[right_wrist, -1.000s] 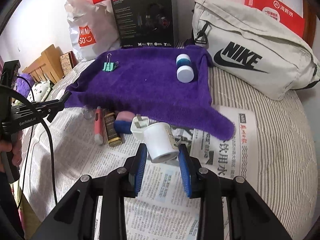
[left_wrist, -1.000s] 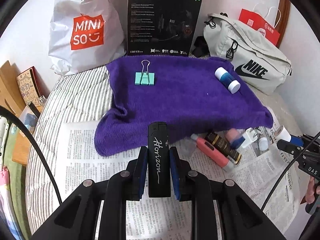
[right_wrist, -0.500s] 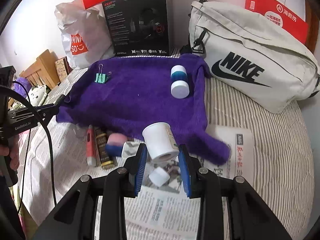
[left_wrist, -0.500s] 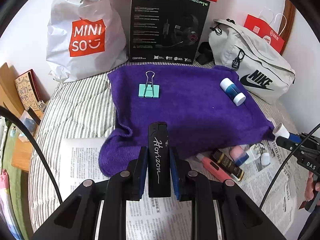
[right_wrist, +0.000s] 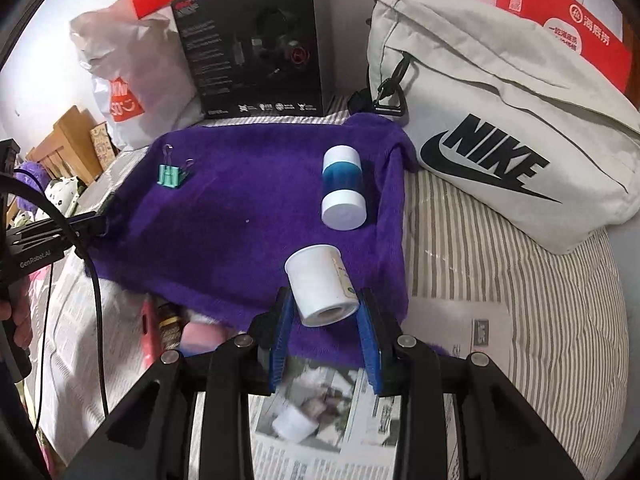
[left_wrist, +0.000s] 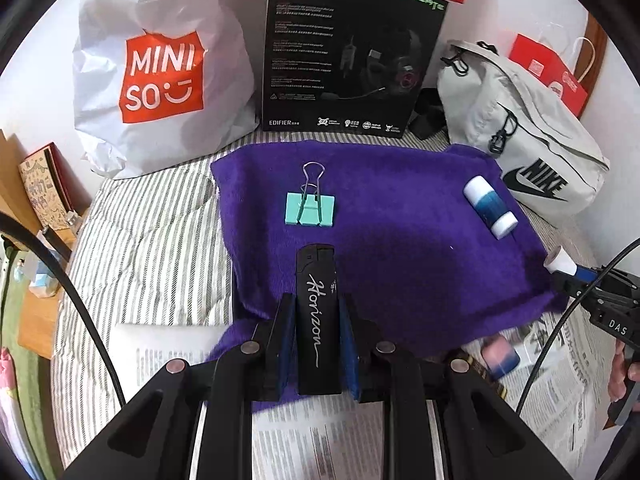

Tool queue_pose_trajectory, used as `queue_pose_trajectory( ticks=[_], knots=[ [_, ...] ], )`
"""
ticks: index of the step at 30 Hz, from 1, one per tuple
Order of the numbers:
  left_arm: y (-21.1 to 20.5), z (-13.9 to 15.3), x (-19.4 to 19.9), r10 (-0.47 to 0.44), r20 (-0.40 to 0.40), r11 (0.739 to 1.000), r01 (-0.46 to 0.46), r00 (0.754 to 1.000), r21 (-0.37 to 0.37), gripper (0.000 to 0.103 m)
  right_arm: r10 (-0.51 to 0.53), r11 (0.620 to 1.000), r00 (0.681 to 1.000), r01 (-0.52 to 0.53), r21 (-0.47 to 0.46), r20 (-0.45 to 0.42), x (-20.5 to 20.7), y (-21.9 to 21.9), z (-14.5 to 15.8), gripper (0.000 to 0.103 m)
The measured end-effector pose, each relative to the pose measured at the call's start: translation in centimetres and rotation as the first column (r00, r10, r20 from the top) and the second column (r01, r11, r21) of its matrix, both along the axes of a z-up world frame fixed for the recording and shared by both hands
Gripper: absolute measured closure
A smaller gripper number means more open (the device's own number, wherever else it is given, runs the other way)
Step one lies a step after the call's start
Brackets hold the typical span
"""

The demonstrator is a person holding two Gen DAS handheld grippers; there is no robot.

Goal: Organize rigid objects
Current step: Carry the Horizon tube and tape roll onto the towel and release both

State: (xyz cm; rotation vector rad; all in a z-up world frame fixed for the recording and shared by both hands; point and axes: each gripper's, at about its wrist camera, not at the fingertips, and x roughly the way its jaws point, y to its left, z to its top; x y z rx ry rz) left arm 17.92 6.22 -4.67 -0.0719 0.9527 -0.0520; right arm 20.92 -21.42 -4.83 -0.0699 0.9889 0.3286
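Purple terry towel (left_wrist: pixel 400 240) is lying just ahead of both grippers, the left gripper (left_wrist: pixel 316 344) clenching a black plastic lighter (left_wrist: pixel 318 316) lengthwise, the right gripper (right_wrist: pixel 324 320) clamping a white cylindrical bottle (right_wrist: pixel 320 284).

Both hand-held grippers advanced from over the printed newspaper (right_wrist: pixel 320 452) to over the purple fleece towel (left_wrist: pixel 400 240): left hand-held gripper (left_wrist: pixel 316 344) carrying the black "Horizon" lighter (left_wrist: pixel 318 320), right hand-held gripper (right_wrist: pixel 325 320) carrying the white plastic bottle (right_wrist: pixel 320 288); loose white cap (right_wrist: pixel 294 424) now beneath it.
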Motion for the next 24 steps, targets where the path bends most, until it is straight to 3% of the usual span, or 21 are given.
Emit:
queue_pose_trajectory(
  ticks=[24],
  knots=[
    [0.6, -3.6, 5.6, -0.012, -0.064, 1.0, 0.013, 0.998, 0.007, 0.082, 0.004, 0.999, 0.998, -0.007, -0.05, -0.065, 5.0, 2.4, -3.9, 0.071]
  ],
)
